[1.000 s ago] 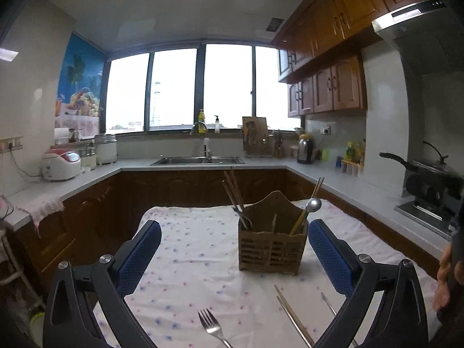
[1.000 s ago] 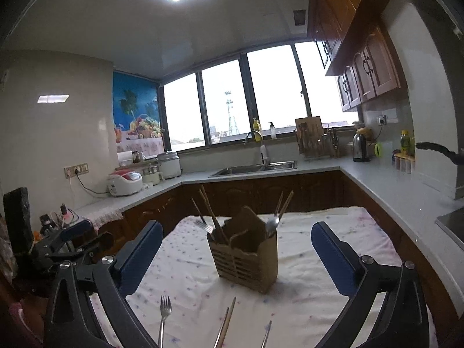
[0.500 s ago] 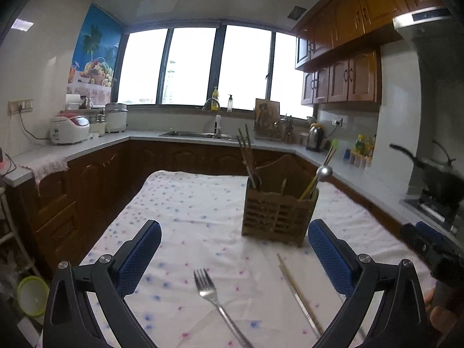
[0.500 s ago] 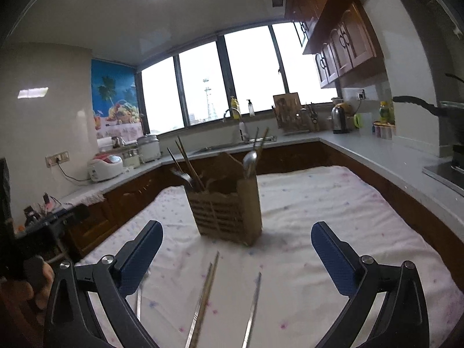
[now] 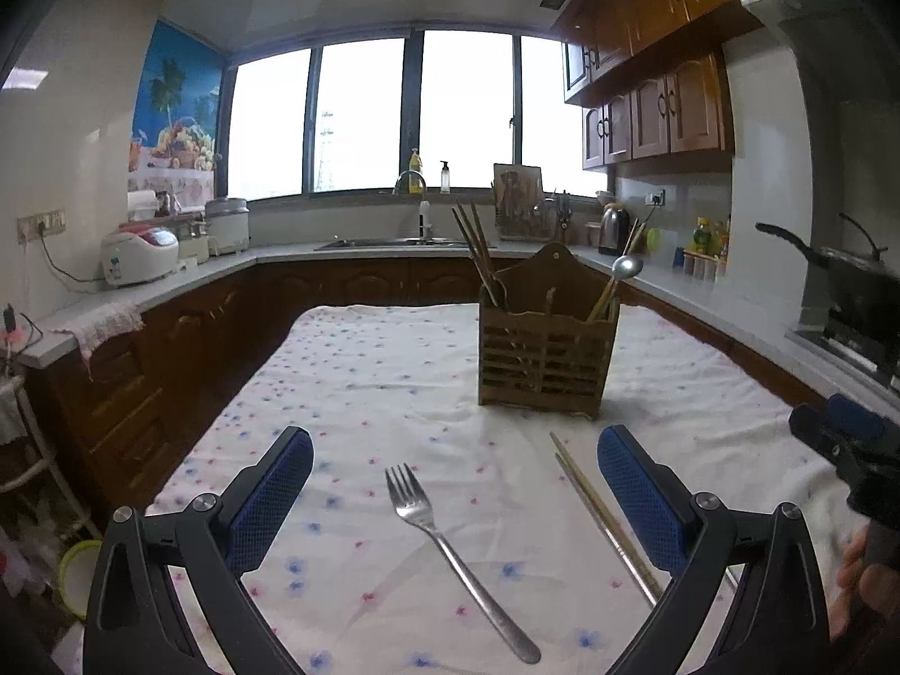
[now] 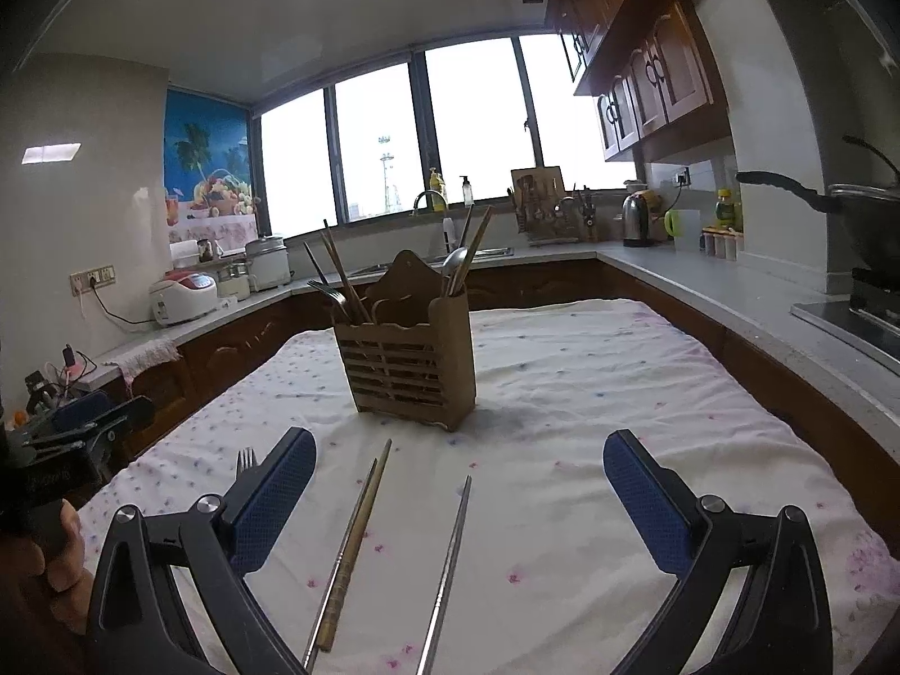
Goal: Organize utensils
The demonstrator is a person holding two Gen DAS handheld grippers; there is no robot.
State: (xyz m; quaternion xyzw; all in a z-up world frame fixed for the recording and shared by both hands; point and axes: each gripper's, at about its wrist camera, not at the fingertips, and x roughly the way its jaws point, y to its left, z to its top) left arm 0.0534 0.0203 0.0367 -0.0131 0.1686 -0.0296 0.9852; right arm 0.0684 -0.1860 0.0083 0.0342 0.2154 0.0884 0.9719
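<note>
A wooden slatted utensil holder [image 5: 544, 357] stands on the flowered tablecloth [image 5: 365, 371], with chopsticks and a spoon [image 5: 624, 267] in it. A metal fork [image 5: 450, 540] lies on the cloth between my left gripper's [image 5: 454, 458] open fingers, tines pointing away. A pair of brown chopsticks [image 5: 602, 512] lies by the right finger. In the right wrist view the holder [image 6: 408, 354] is ahead; the chopstick pair [image 6: 351, 545] and one metal chopstick [image 6: 447, 568] lie between my open, empty right gripper's [image 6: 460, 458] fingers. The fork's tines [image 6: 246, 458] show behind its left finger.
Kitchen counters run along the left, back and right of the table, with a rice cooker [image 5: 138, 256], a sink [image 5: 394, 243], a kettle [image 5: 613, 230] and a wok [image 5: 849, 273] on a stove. The table's left edge drops off beside dark cabinets.
Both grippers have tilted down and come lower over the table. The fork and chopsticks now show more fully between the fingers. Nothing has been taken hold of.
</note>
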